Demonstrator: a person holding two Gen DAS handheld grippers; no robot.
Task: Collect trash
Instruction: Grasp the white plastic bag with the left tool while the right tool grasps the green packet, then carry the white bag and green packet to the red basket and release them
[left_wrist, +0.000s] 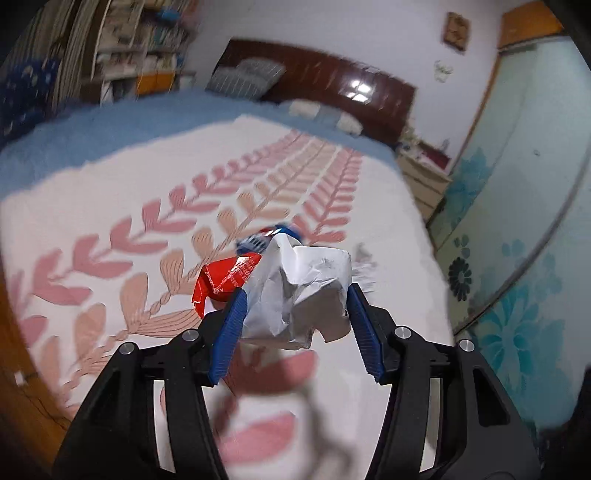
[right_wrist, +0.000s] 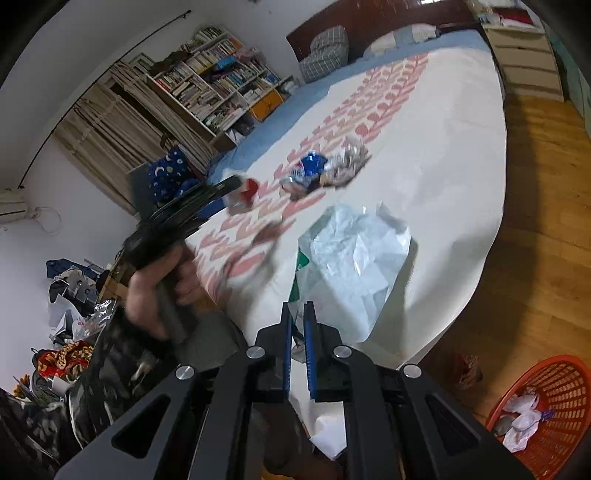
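- The left gripper (left_wrist: 295, 295) is clenched on a crumpled wad of white paper (left_wrist: 299, 291); both blue pads (left_wrist: 234, 321) press its sides. A red wrapper (left_wrist: 225, 278) sits at the wad's left, beside the left pad; whether it is truly pinched cannot be told.
- The wad is off the bed cover (left_wrist: 110, 192), its blurred shadow lying on the cloth below.
- The right gripper (right_wrist: 297, 321) has its jaws closed tight on the edge of a white plastic bag (right_wrist: 354, 258), which lies crumpled on the bed cover with its mouth towards the remaining litter.
- Still lying on the cover: a blue wrapper (right_wrist: 310, 166) and, touching it, a silvery crumpled wrapper (right_wrist: 347, 162).
- A red plastic basket (right_wrist: 550, 406) stands on the wooden floor (right_wrist: 535, 184) beside the bed, holding white scraps.
- Judgement: the step in hand is carrying the wad to the bag.
- Recommended: hold the squeeze steady, since paper springs and the red wrapper may drop free.
- Recommended: the right gripper should lift the bag's edge to hold the mouth open, and the wad should be released only once well inside.
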